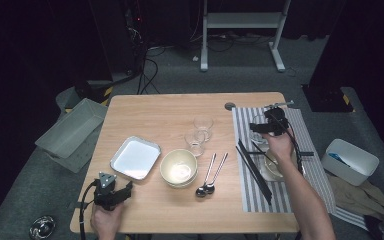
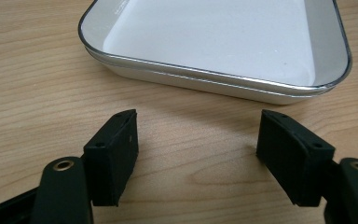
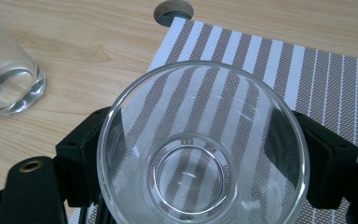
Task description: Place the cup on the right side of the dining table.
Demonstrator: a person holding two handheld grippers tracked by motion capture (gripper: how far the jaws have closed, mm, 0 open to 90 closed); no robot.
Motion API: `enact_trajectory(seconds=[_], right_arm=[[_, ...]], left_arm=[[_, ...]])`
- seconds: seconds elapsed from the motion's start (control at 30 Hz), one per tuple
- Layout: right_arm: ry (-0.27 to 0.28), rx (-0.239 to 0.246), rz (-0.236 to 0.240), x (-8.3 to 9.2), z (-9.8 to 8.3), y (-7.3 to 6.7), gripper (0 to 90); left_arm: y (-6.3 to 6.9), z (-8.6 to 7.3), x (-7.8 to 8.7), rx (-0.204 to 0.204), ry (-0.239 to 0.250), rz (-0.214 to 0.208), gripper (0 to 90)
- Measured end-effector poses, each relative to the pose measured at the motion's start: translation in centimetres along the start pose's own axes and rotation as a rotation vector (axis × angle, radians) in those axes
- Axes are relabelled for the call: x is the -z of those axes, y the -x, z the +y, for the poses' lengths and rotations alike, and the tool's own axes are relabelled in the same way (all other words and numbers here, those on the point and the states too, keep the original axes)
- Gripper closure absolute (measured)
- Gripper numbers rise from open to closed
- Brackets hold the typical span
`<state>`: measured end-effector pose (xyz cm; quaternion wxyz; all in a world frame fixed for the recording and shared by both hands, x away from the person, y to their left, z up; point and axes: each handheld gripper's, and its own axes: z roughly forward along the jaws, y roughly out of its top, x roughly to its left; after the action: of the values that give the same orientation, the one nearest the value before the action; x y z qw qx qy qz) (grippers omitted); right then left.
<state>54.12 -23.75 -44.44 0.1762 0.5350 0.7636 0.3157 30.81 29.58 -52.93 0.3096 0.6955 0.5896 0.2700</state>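
Note:
A clear drinking glass (image 3: 200, 116) sits between the jaws of my right gripper (image 3: 205, 149), which is shut on its sides over the striped placemat (image 3: 307, 79). In the high view this gripper (image 1: 266, 126) holds the glass (image 1: 258, 135) at the mat's (image 1: 310, 175) far left part. My left gripper (image 1: 111, 192) rests near the table's front left corner, open with nothing between its fingers. In the left gripper view its jaws (image 2: 198, 140) stand wide apart just short of a white rectangular tray (image 2: 214, 42).
Two more glasses (image 1: 203, 124) (image 1: 195, 141), a cream bowl (image 1: 179, 167) and two spoons (image 1: 207, 175) lie mid-table. Black chopsticks (image 1: 254, 170) and another bowl (image 1: 271, 170) are on the mat. A grey bin (image 1: 70, 132) and a white bin (image 1: 350, 160) flank the table.

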Motion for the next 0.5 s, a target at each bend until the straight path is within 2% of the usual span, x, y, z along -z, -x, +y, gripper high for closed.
enact_trajectory(seconds=[0.5], right_arm=[[-0.031,-0.002,-0.022,-0.61,-0.14,0.35,17.9]], left_arm=[[0.01,0.00,0.01,0.000,-0.001,0.000,29.6]])
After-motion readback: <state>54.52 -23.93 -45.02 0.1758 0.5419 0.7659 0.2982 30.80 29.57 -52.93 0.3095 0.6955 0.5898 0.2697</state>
